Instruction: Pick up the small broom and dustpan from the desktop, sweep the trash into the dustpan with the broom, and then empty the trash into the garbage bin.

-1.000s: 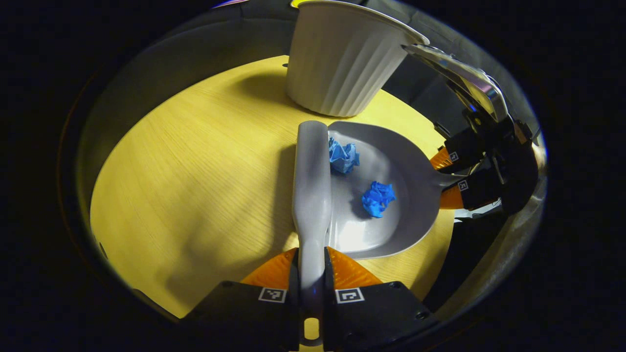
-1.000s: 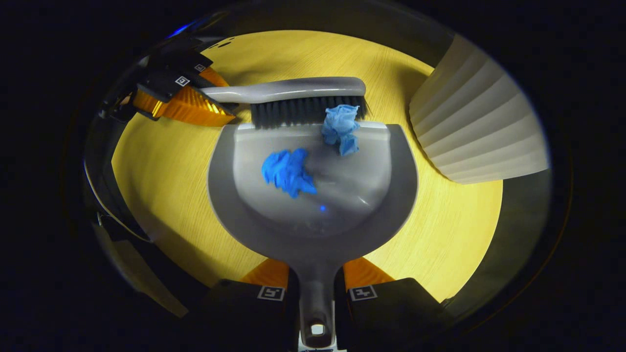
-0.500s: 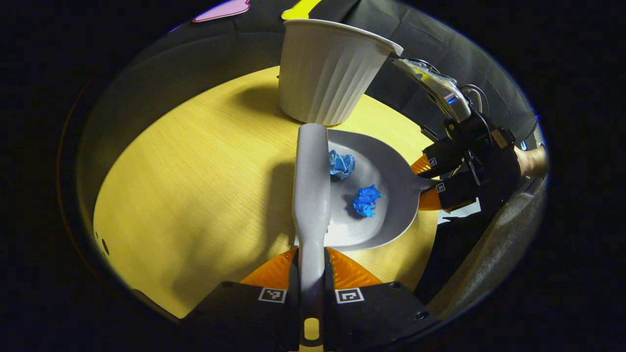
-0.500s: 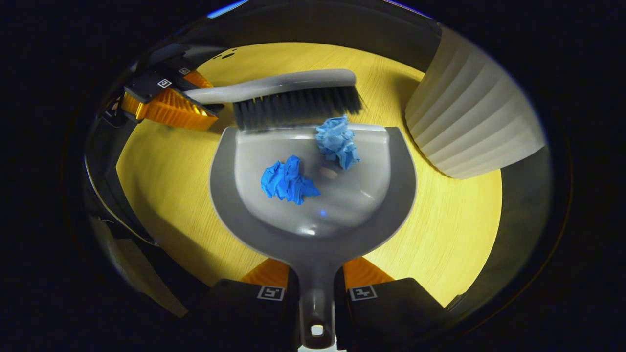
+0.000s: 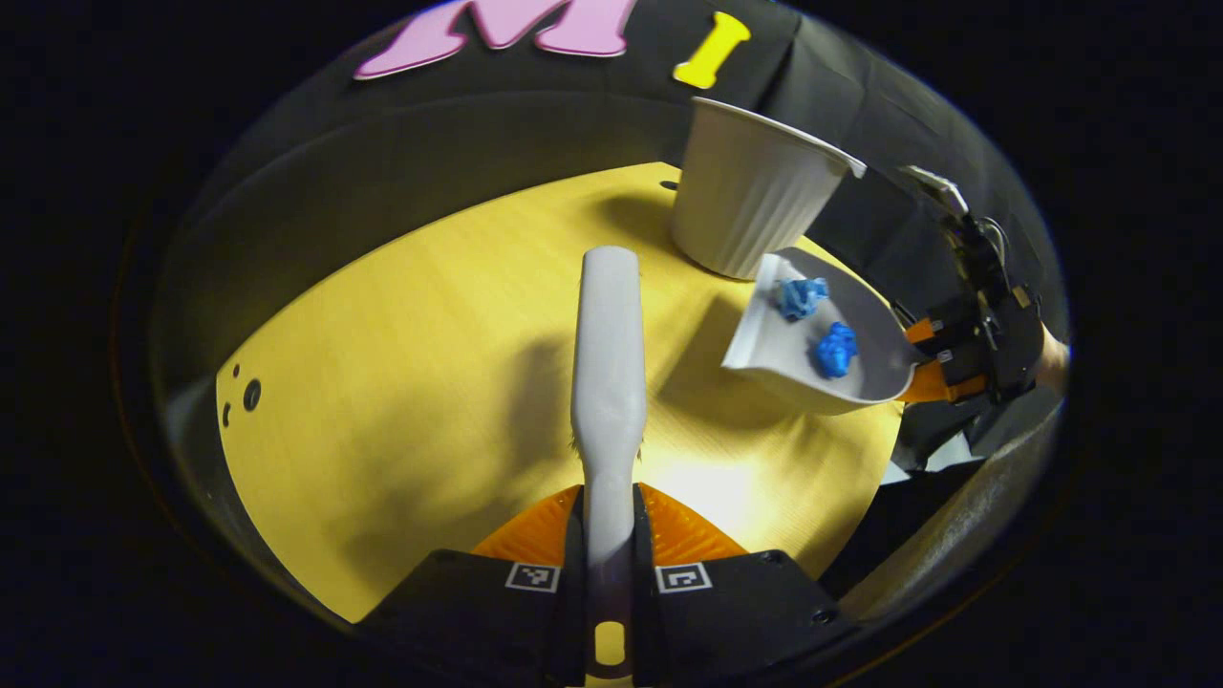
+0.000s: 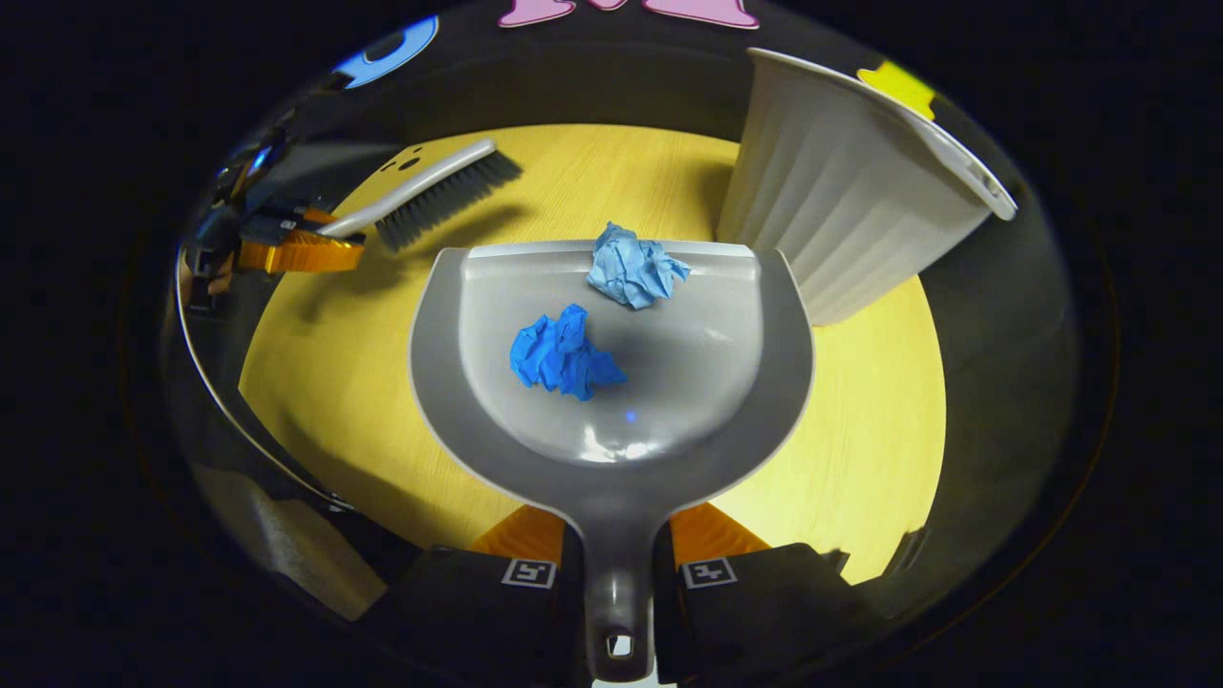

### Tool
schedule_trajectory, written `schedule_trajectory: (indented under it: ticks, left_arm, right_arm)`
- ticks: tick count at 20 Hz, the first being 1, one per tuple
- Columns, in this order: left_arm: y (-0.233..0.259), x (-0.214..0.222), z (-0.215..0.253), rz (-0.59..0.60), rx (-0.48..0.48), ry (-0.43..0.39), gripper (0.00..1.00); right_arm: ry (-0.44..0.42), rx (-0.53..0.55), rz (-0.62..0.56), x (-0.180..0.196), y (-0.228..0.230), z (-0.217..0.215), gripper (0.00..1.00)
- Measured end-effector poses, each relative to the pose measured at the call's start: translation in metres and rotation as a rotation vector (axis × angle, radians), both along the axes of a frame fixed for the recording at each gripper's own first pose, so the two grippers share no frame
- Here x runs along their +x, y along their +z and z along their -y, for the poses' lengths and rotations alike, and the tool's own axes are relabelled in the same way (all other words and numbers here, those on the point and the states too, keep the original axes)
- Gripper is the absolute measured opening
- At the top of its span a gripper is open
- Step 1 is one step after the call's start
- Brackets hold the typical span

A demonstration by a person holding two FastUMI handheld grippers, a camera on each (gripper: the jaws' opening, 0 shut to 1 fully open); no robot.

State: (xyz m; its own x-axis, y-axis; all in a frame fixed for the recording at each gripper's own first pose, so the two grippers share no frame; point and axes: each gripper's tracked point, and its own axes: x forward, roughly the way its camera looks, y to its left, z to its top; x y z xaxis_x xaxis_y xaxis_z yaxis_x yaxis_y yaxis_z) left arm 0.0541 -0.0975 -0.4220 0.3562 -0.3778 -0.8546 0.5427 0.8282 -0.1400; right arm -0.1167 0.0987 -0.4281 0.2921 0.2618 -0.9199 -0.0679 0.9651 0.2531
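Right gripper view: the grey plastic dustpan (image 6: pixel 611 382) is held by its handle, both fingers of the right gripper (image 6: pixel 616 564) pressing on it. The pan is raised above the yellow wood-grain desktop (image 6: pixel 860 430), its front lip near the white ribbed plastic garbage bin (image 6: pixel 841 201). A dark blue crumpled paper ball (image 6: pixel 562 352) lies in the middle of the pan; a light blue crumpled paper ball (image 6: pixel 632 271) sits at the front lip. Far left, the small grey broom with dark bristles (image 6: pixel 435 191) is clear of the pan.

In the left gripper view, the left gripper (image 5: pixel 608 535) pinches the broom's handle between both fingers. Square black-and-white markers sit on each gripper body; no readable writing. The round desktop is brightly lit, with dark booth cloth behind.
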Motion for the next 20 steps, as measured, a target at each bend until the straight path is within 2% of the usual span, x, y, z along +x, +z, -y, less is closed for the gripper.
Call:
schedule_trajectory:
  ticks: [2, 3, 4, 10, 12, 13, 15, 17, 18, 20]
  left_arm:
    - [-0.001, 0.002, -0.001, -0.018, -0.012, 0.042, 0.22]
    - [0.003, 0.005, -0.003, -0.026, -0.013, 0.058, 0.25]
    - [0.006, 0.008, -0.002, -0.031, -0.013, 0.067, 0.22]
    - [0.023, 0.021, 0.004, -0.063, -0.014, 0.074, 0.22]
    - [0.029, 0.029, 0.0, -0.073, -0.019, 0.074, 0.25]
    - [0.035, 0.032, 0.0, -0.078, -0.02, 0.073, 0.22]
    - [0.037, 0.034, 0.003, -0.085, -0.023, 0.074, 0.22]
    - [0.036, 0.035, 0.003, -0.088, -0.03, 0.073, 0.25]
    - [0.032, 0.032, 0.0, -0.088, -0.031, 0.074, 0.22]
    - [0.032, 0.032, -0.001, -0.092, -0.033, 0.076, 0.22]
  right_arm:
    - [-0.005, -0.009, -0.015, 0.0, 0.002, 0.0, 0.33]
    - [-0.004, -0.015, -0.03, 0.0, 0.001, -0.001, 0.33]
    - [-0.008, -0.019, -0.04, 0.002, 0.003, -0.001, 0.33]
    - [-0.092, -0.006, -0.027, 0.024, 0.043, 0.011, 0.33]
    - [-0.126, -0.01, -0.026, 0.027, 0.07, 0.031, 0.33]
    - [-0.146, -0.009, -0.024, 0.032, 0.081, 0.038, 0.33]
    - [-0.18, -0.022, -0.015, 0.044, 0.098, 0.058, 0.33]
    - [-0.184, -0.071, -0.012, 0.056, 0.109, 0.083, 0.33]
    - [-0.177, -0.099, -0.012, 0.062, 0.114, 0.095, 0.33]
    - [-0.172, -0.139, -0.017, 0.076, 0.119, 0.112, 0.33]
